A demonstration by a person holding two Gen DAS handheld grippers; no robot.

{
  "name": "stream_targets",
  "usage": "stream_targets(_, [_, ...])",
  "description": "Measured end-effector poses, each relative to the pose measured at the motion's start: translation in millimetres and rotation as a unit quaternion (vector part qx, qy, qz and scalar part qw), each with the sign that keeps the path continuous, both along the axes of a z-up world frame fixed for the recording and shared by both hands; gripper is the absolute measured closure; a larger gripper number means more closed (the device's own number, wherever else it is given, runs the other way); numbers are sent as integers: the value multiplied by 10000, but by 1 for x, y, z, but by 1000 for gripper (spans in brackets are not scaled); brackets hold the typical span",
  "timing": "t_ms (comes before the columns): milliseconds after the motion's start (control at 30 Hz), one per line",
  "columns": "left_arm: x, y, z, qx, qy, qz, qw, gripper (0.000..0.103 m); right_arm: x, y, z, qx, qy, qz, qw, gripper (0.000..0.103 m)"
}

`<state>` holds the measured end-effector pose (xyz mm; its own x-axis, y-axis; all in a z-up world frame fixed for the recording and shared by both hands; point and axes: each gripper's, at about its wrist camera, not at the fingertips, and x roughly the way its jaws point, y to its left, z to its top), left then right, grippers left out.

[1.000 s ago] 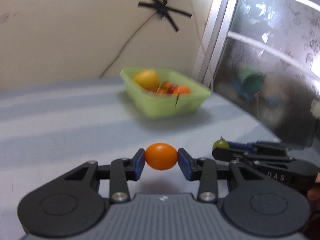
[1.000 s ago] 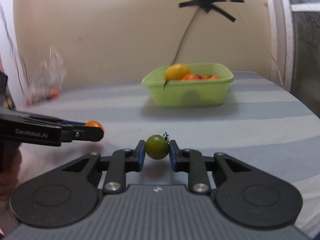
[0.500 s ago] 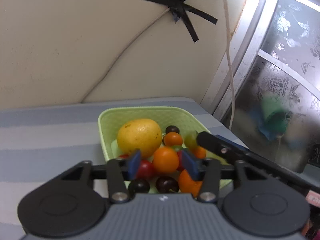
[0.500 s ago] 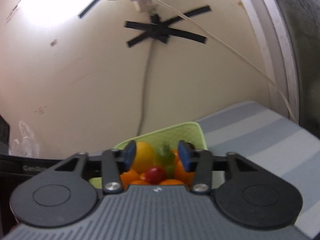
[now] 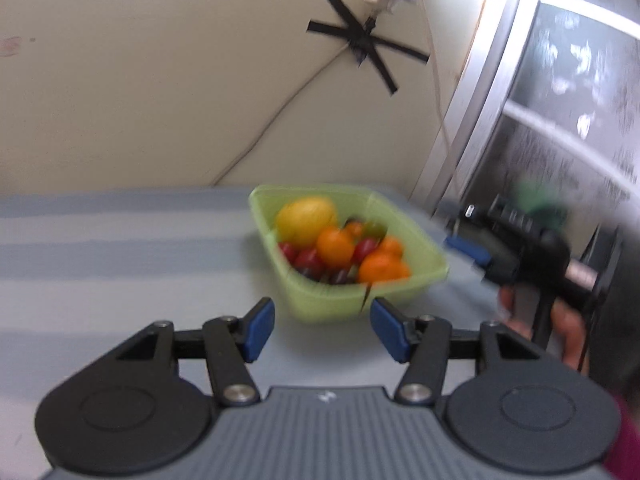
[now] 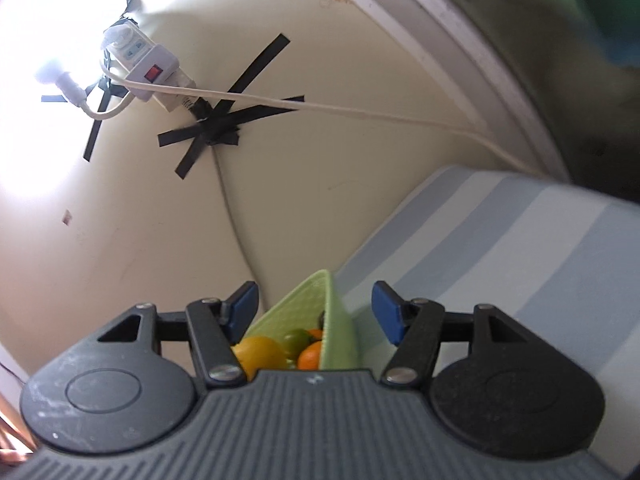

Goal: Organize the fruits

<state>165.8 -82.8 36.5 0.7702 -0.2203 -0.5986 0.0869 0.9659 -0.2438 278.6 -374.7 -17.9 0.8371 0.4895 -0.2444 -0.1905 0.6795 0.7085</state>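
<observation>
A light green basket [image 5: 434, 268] stands on the striped table, holding a yellow lemon [image 5: 306, 218], several oranges, red tomatoes and dark fruits. My left gripper [image 5: 322, 330] is open and empty, just short of the basket's near wall. My right gripper [image 6: 314, 312] is open and empty, above the basket's corner [image 6: 332, 320]; the lemon [image 6: 260, 354], a green tomato [image 6: 298, 340] and an orange [image 6: 312, 356] show below it. The right gripper also shows in the left wrist view [image 5: 466, 250], to the right of the basket.
The blue-grey striped table [image 5: 120, 248] runs left of the basket. A cream wall with black tape, a cable and a power strip [image 6: 148, 70] stands behind. A metal-framed patterned glass door [image 5: 580, 100] is at the right.
Both grippers carried their fruit to the basket and opened. The orange fruit and the green tomato now lie in the basket. The left gripper has pulled back from it.
</observation>
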Motion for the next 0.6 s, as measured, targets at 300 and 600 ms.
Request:
stream_targets(300, [-74, 11, -11, 589, 34, 435, 9973, 36, -79, 18, 2, -833, 131, -207, 9962, 38])
stream_targets(600, [-124, 11, -28, 713, -79, 662, 9952, 2, -196, 41, -4, -1090, 253, -107, 9937, 37])
